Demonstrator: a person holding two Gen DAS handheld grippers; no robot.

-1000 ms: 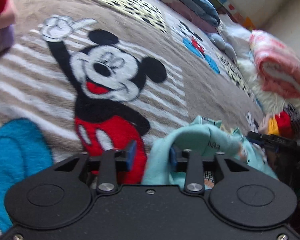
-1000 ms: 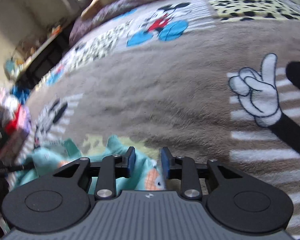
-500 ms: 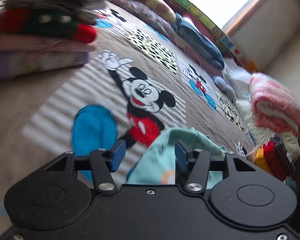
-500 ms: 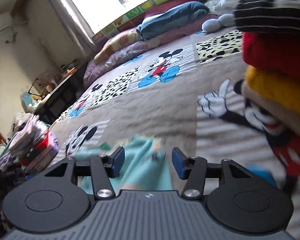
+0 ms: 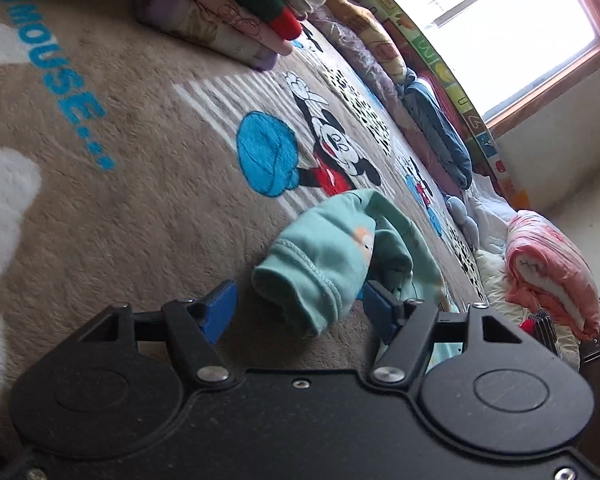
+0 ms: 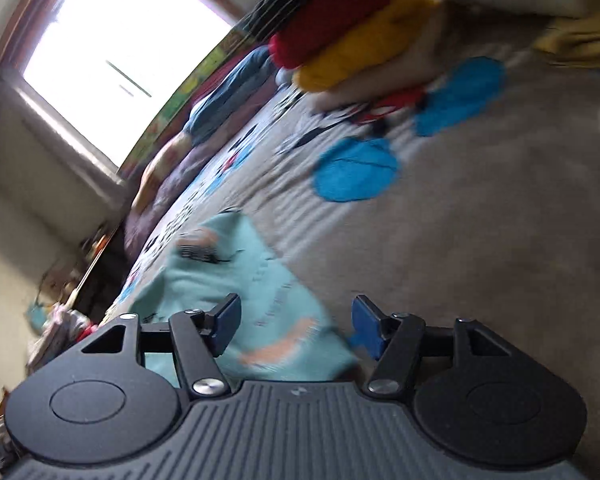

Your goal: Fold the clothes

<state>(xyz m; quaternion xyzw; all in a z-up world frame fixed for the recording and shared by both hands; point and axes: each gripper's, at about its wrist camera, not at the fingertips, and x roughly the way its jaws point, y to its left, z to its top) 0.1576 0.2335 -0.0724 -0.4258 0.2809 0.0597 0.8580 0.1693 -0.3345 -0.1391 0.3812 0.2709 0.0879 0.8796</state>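
A mint-green child's garment [image 5: 332, 248] with an orange print lies crumpled on the Mickey Mouse blanket [image 5: 140, 184]. A cuffed end of it points at my left gripper [image 5: 298, 308], which is open, its blue pads either side of the cuff without touching it. In the right wrist view the same garment [image 6: 252, 280] lies flatter on the blanket [image 6: 480, 240], blurred. My right gripper [image 6: 296, 326] is open above its near edge and holds nothing.
A stack of folded clothes [image 5: 236, 8] stands at the far left of the bed. A pink rolled blanket [image 5: 552, 264] lies at the right. Another pile of red and yellow folded clothes [image 6: 360, 24] stands ahead of the right gripper. Pillows [image 5: 436, 128] line the window side.
Both grippers opened wide and let go of the mint garment, then pulled back and tilted. The garment now lies on the blanket in front of both.
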